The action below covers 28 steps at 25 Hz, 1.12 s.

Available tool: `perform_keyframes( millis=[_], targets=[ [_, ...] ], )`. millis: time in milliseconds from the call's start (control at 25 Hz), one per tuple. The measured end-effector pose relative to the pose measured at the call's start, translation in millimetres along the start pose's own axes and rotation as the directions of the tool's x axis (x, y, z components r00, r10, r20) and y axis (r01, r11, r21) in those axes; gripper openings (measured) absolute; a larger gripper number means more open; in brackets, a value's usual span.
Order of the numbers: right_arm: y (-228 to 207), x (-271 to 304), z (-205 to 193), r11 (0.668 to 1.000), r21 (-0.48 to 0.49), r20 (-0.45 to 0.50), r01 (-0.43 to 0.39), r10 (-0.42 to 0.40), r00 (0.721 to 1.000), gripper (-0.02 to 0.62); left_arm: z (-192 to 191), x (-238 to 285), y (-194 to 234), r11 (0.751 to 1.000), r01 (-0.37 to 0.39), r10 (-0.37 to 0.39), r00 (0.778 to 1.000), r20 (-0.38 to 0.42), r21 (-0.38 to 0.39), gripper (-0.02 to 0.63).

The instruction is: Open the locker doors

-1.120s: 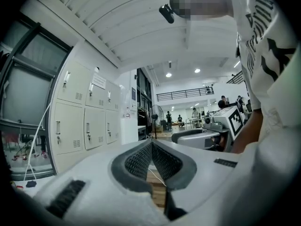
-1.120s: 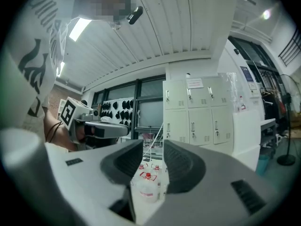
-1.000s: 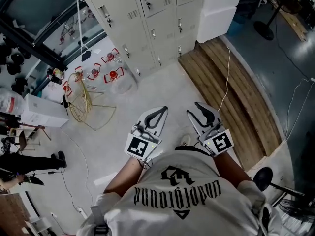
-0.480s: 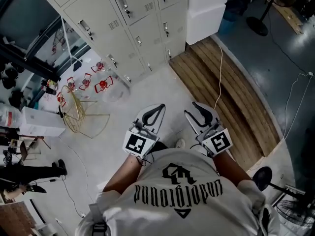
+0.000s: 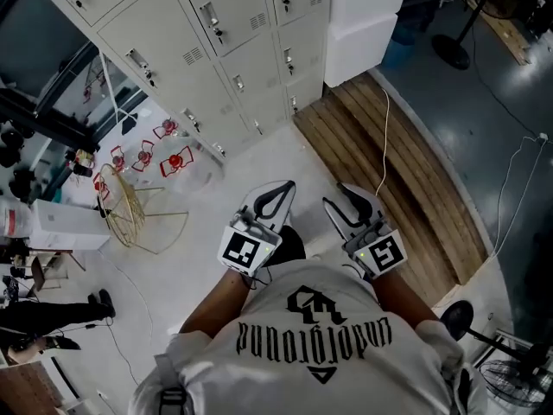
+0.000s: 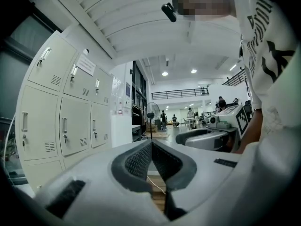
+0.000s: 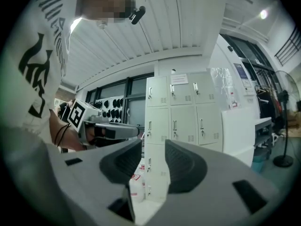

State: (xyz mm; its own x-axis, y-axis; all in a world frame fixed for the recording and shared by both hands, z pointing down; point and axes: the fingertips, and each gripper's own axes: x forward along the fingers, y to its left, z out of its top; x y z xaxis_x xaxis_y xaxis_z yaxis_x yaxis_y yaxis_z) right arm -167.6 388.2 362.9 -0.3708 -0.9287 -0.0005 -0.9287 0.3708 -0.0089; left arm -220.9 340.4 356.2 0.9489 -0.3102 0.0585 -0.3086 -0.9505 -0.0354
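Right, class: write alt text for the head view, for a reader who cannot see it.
A person in a white T-shirt, seen from above, holds two grippers out towards a bank of lockers with every visible door closed. The left gripper is shut; the right gripper is open and empty.

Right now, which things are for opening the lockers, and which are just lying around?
For the job: lockers, left hand-held gripper (shut), right hand-held gripper (open, empty).
Just lying about: gold wire chair, white box, floor fan, wooden planks.
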Motion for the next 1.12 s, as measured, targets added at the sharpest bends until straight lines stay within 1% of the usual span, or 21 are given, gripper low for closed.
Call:
perform_keyframes(
  millis=[80,240,480,680,760,920,1120],
  targets=[
    [-13.2,23.1,-0.6,1.000,0.024,0.004,0.000,0.000,1.000,0.163,-0.9,13.2,22.8,1.000,0.007,-0.007,1.000,0.003,-0.004,0.006],
    [-37.7,82.4,6.1,1.000,0.029,0.011,-0.007,0.007,1.000,0.163,5.7,37.1,77.5,1.000,0.018,-0.018,1.000,0.009,-0.005,0.006],
    [-70.1,174.3,16.9,1.000,0.019,0.026,0.001,-0.002,1.000,0.163,17.2,66.0,163.7,0.998,0.050,-0.051,0.998,0.028,0.027,0.006],
    [-95.0,230.1,19.9,1.000,0.017,0.037,0.009,-0.010,0.999,0.163,27.8,80.1,227.8,0.998,0.042,-0.044,0.998,0.048,0.046,0.006],
    [-104.2,247.5,18.5,1.000,0.009,0.044,0.005,-0.006,0.999,0.163,30.5,85.7,245.6,0.998,0.041,-0.044,0.998,0.055,0.055,0.006],
    [-118.6,275.3,15.8,1.000,0.005,0.024,-0.020,0.020,1.000,0.166,31.0,96.2,265.5,0.998,0.037,-0.040,0.998,0.050,0.053,0.006],
    [-145.5,307.2,7.0,0.997,-0.006,0.000,-0.077,0.077,0.997,0.173,25.2,113.7,293.5,0.999,-0.007,0.005,0.999,0.050,0.049,0.008]
  ],
)
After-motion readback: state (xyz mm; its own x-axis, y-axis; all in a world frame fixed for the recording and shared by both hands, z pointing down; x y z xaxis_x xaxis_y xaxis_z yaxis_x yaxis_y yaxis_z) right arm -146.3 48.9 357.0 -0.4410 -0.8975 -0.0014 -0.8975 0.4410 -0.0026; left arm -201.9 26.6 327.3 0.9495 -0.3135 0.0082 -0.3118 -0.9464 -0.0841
